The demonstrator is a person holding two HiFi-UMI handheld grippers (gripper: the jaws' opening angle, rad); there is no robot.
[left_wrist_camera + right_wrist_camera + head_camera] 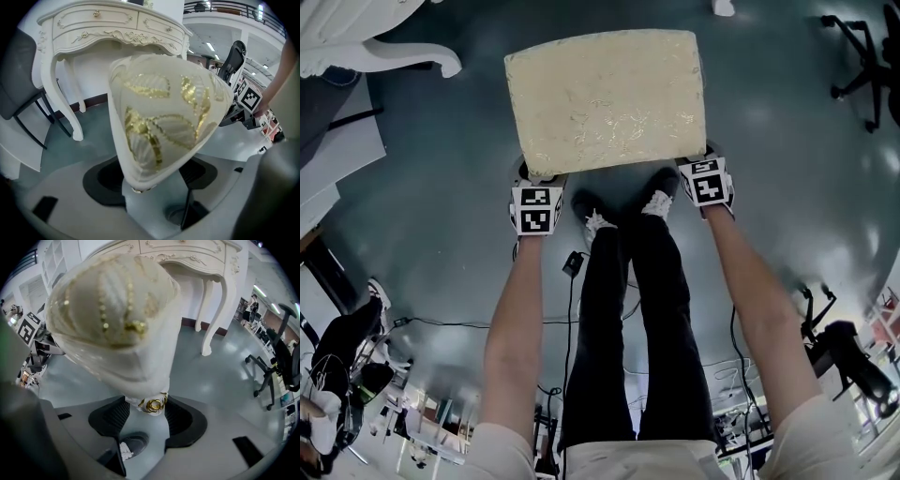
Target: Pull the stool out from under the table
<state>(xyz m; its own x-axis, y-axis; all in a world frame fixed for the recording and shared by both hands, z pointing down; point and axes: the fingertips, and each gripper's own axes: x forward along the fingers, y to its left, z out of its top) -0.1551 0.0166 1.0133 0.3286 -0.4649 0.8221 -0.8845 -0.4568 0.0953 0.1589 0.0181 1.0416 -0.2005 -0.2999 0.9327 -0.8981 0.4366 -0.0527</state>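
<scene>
The stool [607,98] has a cream seat cushion with gold embroidery and stands on the grey floor, out from the white carved table [380,42]. My left gripper [536,178] is shut on the stool's near left corner. In the left gripper view that corner of the stool [164,117] sits wedged between the black pads [105,178] of the left gripper [152,174]. My right gripper [705,161] is shut on the near right corner. The right gripper view shows the stool's corner [117,315] and its gold ornament held in the right gripper [147,416].
The person's legs and shoes [623,211] stand just behind the stool, between the two arms. A black office chair [862,66] is at the far right, and another chair [21,96] stands left of the table [93,28]. Cables [572,267] lie on the floor.
</scene>
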